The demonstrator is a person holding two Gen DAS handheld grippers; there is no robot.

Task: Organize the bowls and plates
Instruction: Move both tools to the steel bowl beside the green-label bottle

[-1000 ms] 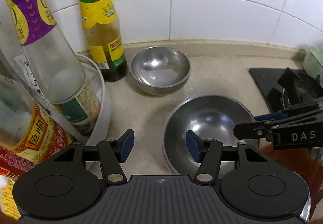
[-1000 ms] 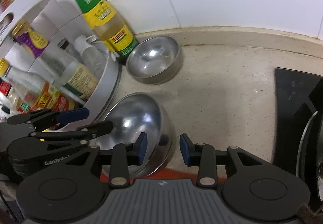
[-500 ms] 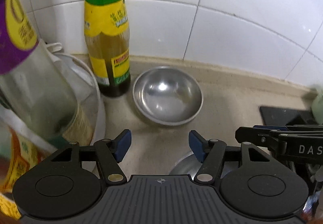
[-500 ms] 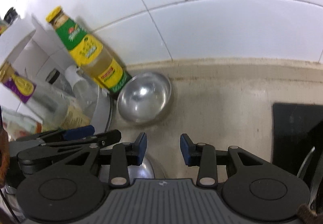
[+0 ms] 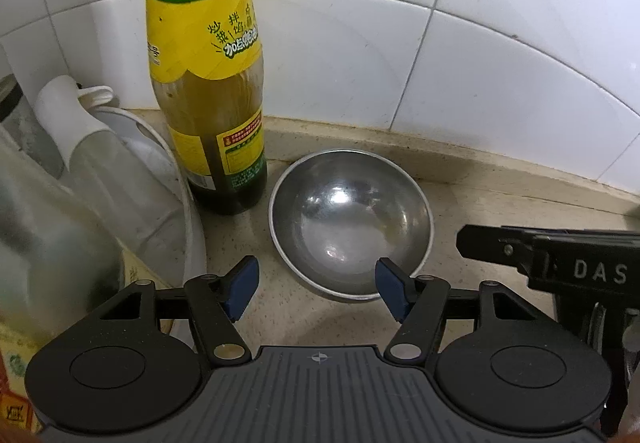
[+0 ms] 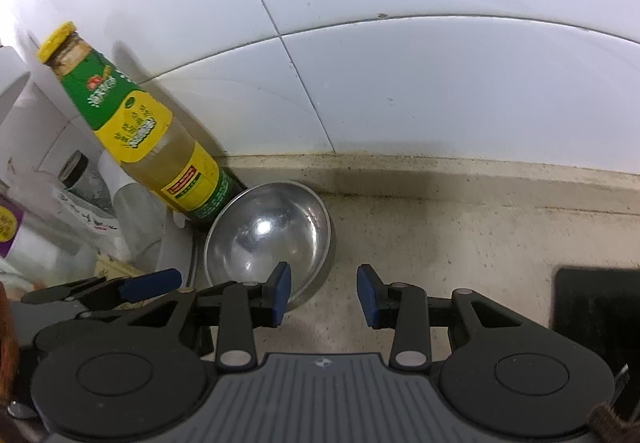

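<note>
A small steel bowl sits upright and empty on the beige counter close to the tiled wall. My left gripper is open just in front of it, with the bowl's near rim between the blue pads. In the right wrist view the same bowl lies ahead and to the left. My right gripper is open, its left pad over the bowl's near right rim and its right pad over bare counter. The larger steel bowl from the earlier frames is out of view.
A tall green-and-yellow sauce bottle stands against the bowl's left side. A white round rack with several bottles fills the left. The black stove edge is at the right. The right gripper's body reaches in beside the left one.
Both grippers moved forward toward the wall, past the large steel bowl, which dropped out of view. The small bowl now lies right at the fingertips. Both stayed open.
</note>
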